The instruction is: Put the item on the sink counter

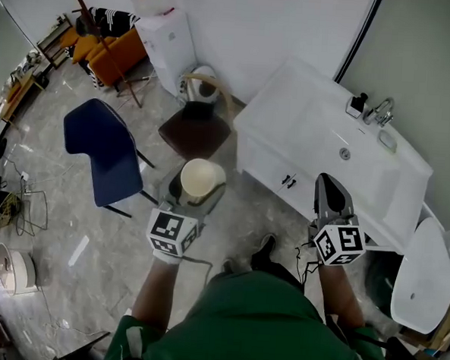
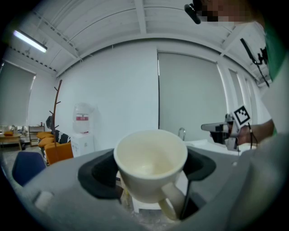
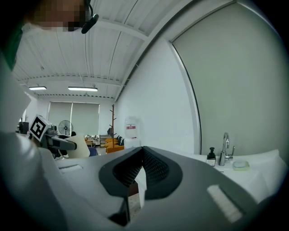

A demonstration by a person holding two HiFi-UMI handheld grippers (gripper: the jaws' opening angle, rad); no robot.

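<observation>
Grey marbled floor (image 1: 78,227) underfoot, with white walls around it. The person stands facing a white sink counter (image 1: 289,118).

Left gripper (image 1: 196,187): its jaws are spread wide and clamped on a cream mug (image 2: 151,164), one dark pad on each side of the body. The mug sits upright with its mouth open to the camera and looks empty inside. Its handle points back toward the gripper body, slightly to the right. It is held in the air over the floor, with the counter ahead and to this gripper's right, well apart.

Beyond this gripper's tips is a brown stool (image 1: 194,132), with a blue chair (image 1: 101,149) to the left. A water dispenser (image 1: 166,46) stands farther ahead against the wall.

Right gripper (image 1: 329,182): the jaws are pressed together with nothing between them. Its tips are near the counter's front edge. A faucet (image 3: 224,149) and a soap bottle (image 3: 211,157) stand ahead and to the right of it, at the back of the counter.
</observation>
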